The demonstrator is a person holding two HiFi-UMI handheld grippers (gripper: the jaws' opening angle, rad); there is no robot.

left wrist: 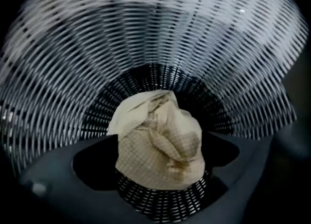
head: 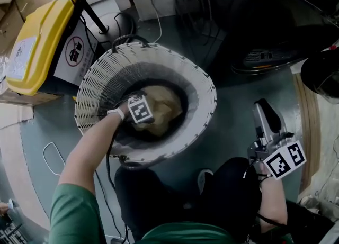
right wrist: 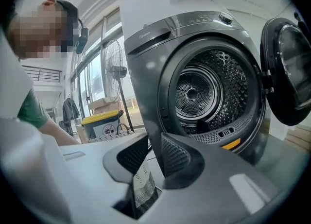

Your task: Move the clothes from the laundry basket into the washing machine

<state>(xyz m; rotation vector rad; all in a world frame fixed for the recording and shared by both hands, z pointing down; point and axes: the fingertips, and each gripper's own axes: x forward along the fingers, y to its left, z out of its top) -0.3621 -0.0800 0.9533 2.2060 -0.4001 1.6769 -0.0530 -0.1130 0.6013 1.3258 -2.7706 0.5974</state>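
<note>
A round white wicker laundry basket (head: 95, 87) stands on the floor with one crumpled beige checked cloth (head: 161, 108) at its bottom. My left gripper (head: 142, 111) reaches steeply down into the basket. In the left gripper view that gripper (left wrist: 160, 145) is open wide, and the cloth (left wrist: 160, 135) lies between the two dark jaws with no pad pressing on it. My right gripper (head: 263, 108) hovers at the right. In its own view the right gripper (right wrist: 154, 138) holds nothing, its jaws a narrow slit apart. It faces the grey washing machine (right wrist: 146, 77), whose door (right wrist: 286, 67) is swung open.
A yellow-lidded bin (head: 39, 42) and a black fan pole (head: 85, 5) stand just left of the basket. A white cable (head: 53, 158) loops over the floor at the left. My dark-trousered knees (head: 222, 184) are between basket and right gripper. The drum (right wrist: 209, 92) shows a dark item at its bottom.
</note>
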